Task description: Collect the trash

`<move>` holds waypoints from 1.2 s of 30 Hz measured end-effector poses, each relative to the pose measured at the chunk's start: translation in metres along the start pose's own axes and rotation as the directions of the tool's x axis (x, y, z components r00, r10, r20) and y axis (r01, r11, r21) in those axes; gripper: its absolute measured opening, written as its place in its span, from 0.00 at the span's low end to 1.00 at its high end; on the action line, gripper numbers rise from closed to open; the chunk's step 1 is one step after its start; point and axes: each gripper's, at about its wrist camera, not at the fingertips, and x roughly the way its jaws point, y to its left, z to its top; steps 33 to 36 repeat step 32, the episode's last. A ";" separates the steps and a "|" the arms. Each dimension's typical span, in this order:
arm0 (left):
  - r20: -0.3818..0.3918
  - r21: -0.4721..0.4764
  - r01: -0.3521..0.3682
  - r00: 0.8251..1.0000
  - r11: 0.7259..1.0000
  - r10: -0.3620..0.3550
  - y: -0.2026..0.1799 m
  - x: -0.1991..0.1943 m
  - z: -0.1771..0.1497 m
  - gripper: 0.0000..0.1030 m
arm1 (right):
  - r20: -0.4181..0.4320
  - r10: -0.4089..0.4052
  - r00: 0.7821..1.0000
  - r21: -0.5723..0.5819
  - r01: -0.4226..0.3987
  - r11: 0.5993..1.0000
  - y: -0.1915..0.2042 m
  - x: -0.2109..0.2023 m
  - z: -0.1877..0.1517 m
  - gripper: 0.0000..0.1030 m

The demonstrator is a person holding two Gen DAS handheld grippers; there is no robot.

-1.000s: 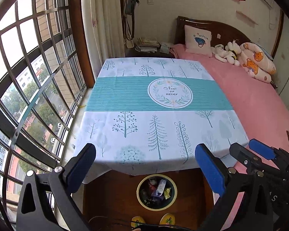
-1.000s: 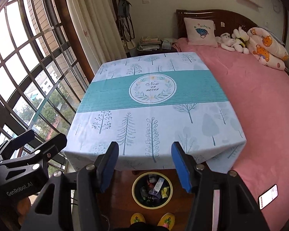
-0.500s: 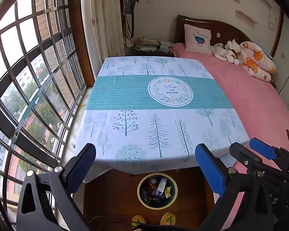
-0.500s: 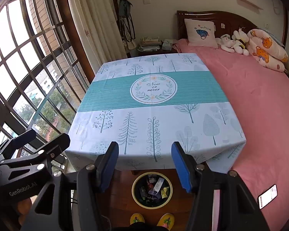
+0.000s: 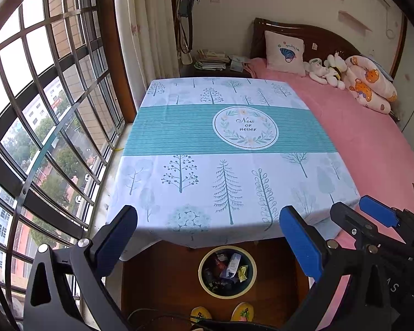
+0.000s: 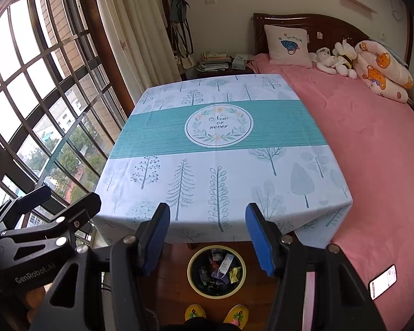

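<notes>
Two claws hang over the near edge of the desk, both pointing down at a slant. Left claw has its blue pads far apart, with nothing between them. Right claw also has its pads apart and holds nothing. From the left wrist view, the right claw shows at the right side; from the right wrist view, the left claw shows at the left side, beside the window.

On the desk lies a cloth with printed trees and a green band with a round badge. No loose thing lies on it.

Below the desk edge, on the wooden floor, stands a round bin with a pale rim. Inside it is the trash: several wrappers and small packets, mixed in colour. Two yellow slippers of the person show just in front of the bin.

To the right of the desk is a bed with a pink sheet, touching the desk side. A phone lies on the bed near its front edge. At the far end rest a pillow and soft toys.
</notes>
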 end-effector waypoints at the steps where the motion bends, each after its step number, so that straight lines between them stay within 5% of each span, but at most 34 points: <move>1: -0.002 0.001 -0.002 1.000 1.000 0.002 0.000 0.000 0.000 0.99 | -0.001 0.000 1.000 0.000 0.000 1.000 0.000 0.000 -0.001 0.56; 36: -0.057 0.013 -0.060 0.997 0.998 0.060 -0.018 0.027 0.007 0.99 | -0.057 0.049 0.997 -0.006 -0.050 0.999 -0.029 0.026 0.007 0.56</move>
